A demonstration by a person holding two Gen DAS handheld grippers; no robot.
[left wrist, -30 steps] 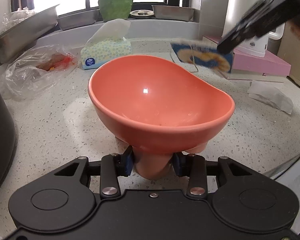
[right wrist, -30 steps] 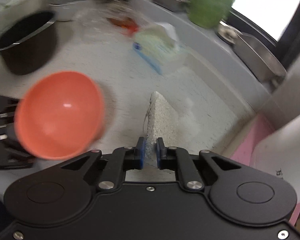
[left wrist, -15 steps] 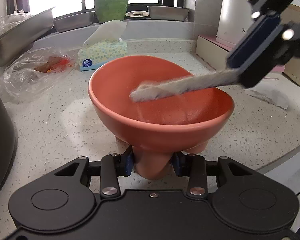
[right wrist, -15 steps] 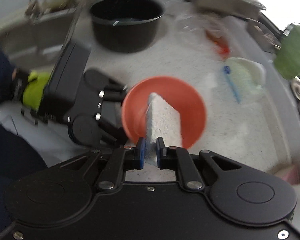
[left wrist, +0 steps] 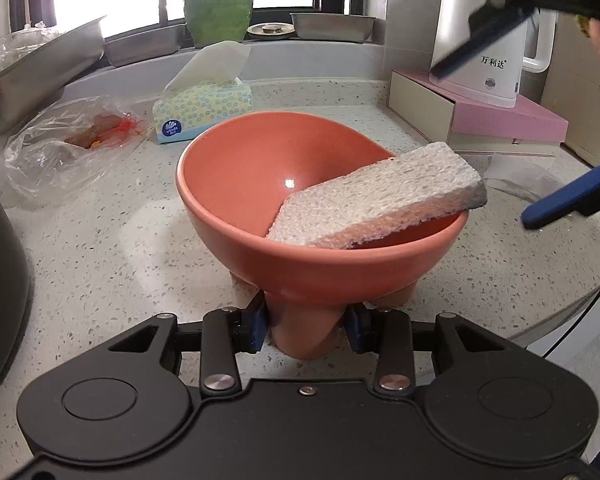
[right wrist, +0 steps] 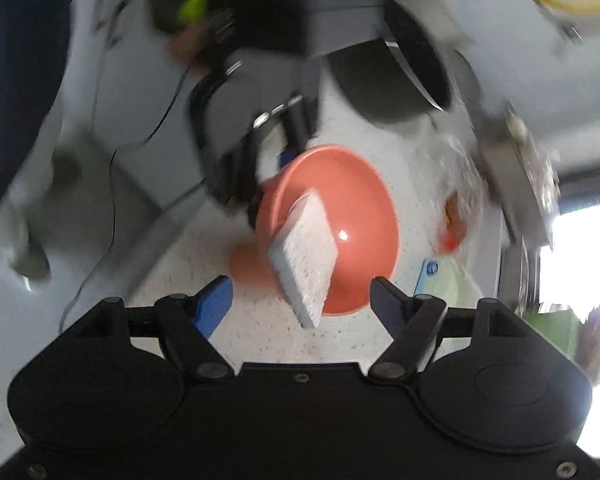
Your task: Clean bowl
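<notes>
One orange bowl [left wrist: 268, 184] on a speckled surface [left wrist: 100, 264], a pale sponge [left wrist: 380, 196] lying in it.

Left tongs [left wrist: 306, 328] clamp the bowl's foot. The sponge overhangs the right rim. Right tongs [right wrist: 300, 300] are opening, clear of it; bare surface surrounds the bowl.

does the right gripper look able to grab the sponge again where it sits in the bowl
Probably yes. The sponge leans on the rim of the orange bowl, one end jutting past it, uncovered. The right gripper is just beside it, jaws opening, pads off it. The left gripper grips only the bowl's base.
</notes>
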